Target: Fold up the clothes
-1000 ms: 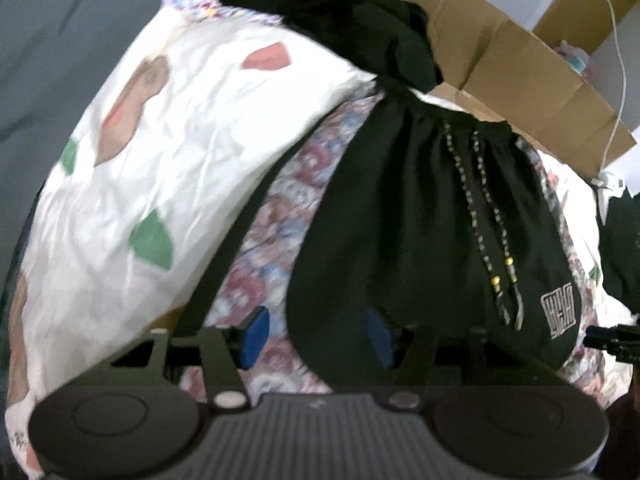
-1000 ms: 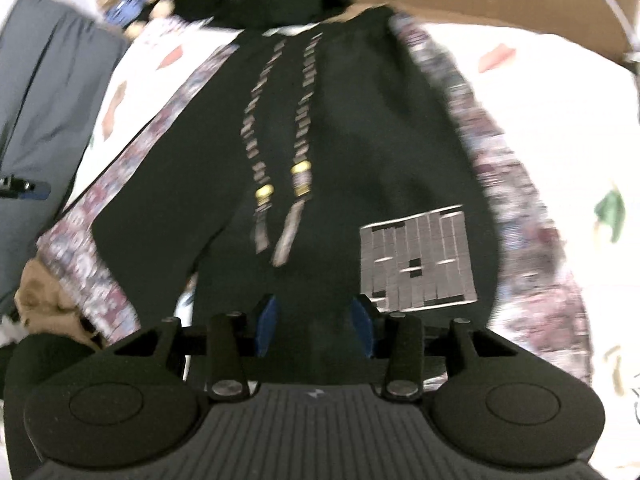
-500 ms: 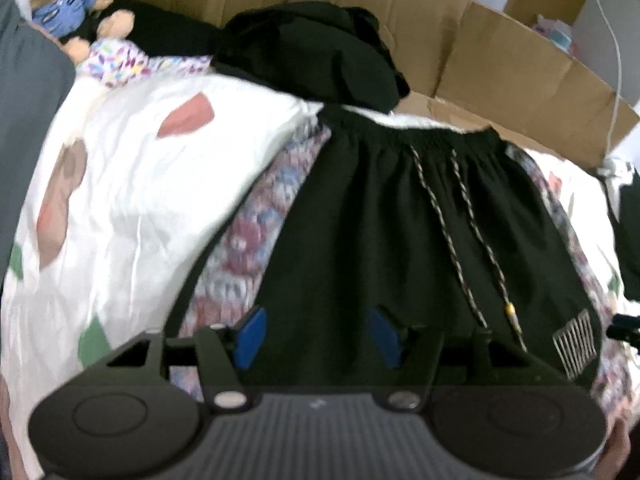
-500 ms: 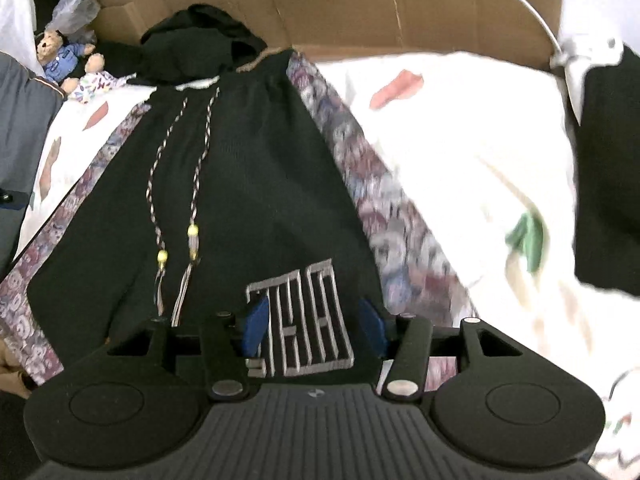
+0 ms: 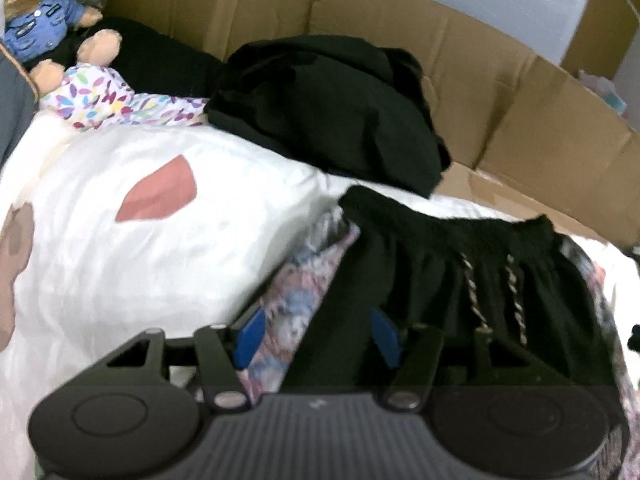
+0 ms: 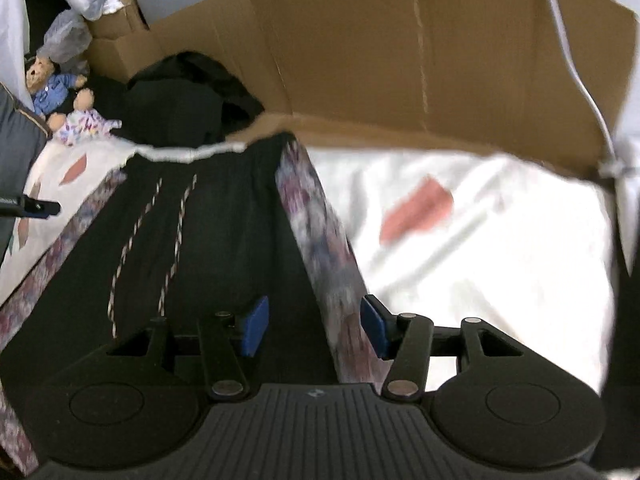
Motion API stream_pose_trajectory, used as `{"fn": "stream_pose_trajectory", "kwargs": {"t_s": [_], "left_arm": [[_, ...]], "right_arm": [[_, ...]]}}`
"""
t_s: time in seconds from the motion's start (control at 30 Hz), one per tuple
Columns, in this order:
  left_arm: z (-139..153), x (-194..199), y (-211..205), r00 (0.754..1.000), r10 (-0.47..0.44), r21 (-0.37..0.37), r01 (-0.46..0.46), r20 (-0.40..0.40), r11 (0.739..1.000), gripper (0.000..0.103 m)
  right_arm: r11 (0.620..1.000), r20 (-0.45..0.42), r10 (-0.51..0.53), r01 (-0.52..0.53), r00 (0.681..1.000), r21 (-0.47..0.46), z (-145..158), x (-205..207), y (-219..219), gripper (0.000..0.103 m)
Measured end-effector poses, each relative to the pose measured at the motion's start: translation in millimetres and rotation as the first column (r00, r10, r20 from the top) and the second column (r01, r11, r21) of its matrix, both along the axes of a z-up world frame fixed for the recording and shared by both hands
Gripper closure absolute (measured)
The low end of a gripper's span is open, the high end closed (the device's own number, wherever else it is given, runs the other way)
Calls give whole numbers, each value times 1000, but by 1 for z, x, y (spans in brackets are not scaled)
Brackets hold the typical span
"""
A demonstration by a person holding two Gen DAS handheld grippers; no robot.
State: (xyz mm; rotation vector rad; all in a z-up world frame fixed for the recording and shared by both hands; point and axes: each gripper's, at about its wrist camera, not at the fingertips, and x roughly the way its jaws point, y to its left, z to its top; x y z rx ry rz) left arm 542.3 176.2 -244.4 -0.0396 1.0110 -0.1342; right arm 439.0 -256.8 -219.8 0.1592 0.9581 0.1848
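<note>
Seemingly mid-approach, your left gripper (image 5: 316, 336) stood over the left side edge of the black shorts (image 5: 460, 280), which lay flat on a floral cloth (image 5: 296, 292) spread across the white bed sheet (image 5: 160, 240). Its jaws were about half open, blue pads straddling the shorts' edge and the floral strip, pressing on nothing that could be seen. Beyond, the gathered waistband and two braided drawstrings (image 5: 472, 292) pointed toward a heap of dark clothing (image 5: 332, 112) and a cardboard wall (image 5: 520, 92); a teddy bear (image 5: 36, 8) sat in the far corner.

From the right wrist, your right gripper (image 6: 314, 324) hung over the opposite side edge of the shorts, jaws likewise roughly half open and empty, the hem line and floral border between the pads.

Judging by the drape, the shorts were light, soft and limp, likely to sag and slide over the cloth beneath. You would do best to pinch only the black fabric at each side, close to the thicker elastic waistband, and keep clear of the loose drawstrings.
</note>
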Motion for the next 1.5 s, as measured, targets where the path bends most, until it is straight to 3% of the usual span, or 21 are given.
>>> {"fn": "stream_pose_trajectory", "kwargs": {"t_s": [0.2, 0.5, 0.67, 0.7, 0.77, 0.83, 0.9, 1.03, 1.33, 1.5], "left_arm": [[-13, 25, 8, 999, 26, -56, -24, 34, 998, 40], [-35, 43, -4, 997, -51, -13, 52, 50, 999, 38], [-52, 54, -10, 995, -97, 0, 97, 15, 995, 41], [-55, 55, -11, 995, -102, 7, 102, 12, 995, 43], [-61, 58, -14, 994, -109, 26, 109, 12, 994, 59], [-63, 62, -17, 990, -138, 18, 138, 6, 990, 87], [-61, 65, -22, 986, -164, 52, 163, 15, 985, 94], [-46, 64, -20, 982, -148, 62, 141, 117, 988, 96], [-43, 68, -14, 975, -134, 56, 126, 177, 990, 96], [-38, 68, -15, 954, -136, 34, 132, 266, 991, 96]], "right_arm": [[1000, 13, -4, 3, 1000, 30, -6, 43, 10, 47], [1000, -3, -8, 8, 1000, -16, -18, 86, 22, 47], [998, -15, 16, -17, 1000, -57, -29, 107, 25, 47], [997, -26, 31, -33, 999, -68, -34, 112, 27, 48], [994, -39, 51, -55, 998, -91, -41, 118, 30, 54], [992, -43, 67, -71, 997, -101, -47, 121, 30, 91], [989, -34, 91, -94, 995, -116, -51, 121, 32, 94], [981, 0, 102, -100, 995, -163, -46, 122, 32, 96], [963, 122, 99, -65, 988, -262, -28, 121, 34, 96], [954, 194, 77, -15, 978, -300, -20, 122, 34, 96]]}}
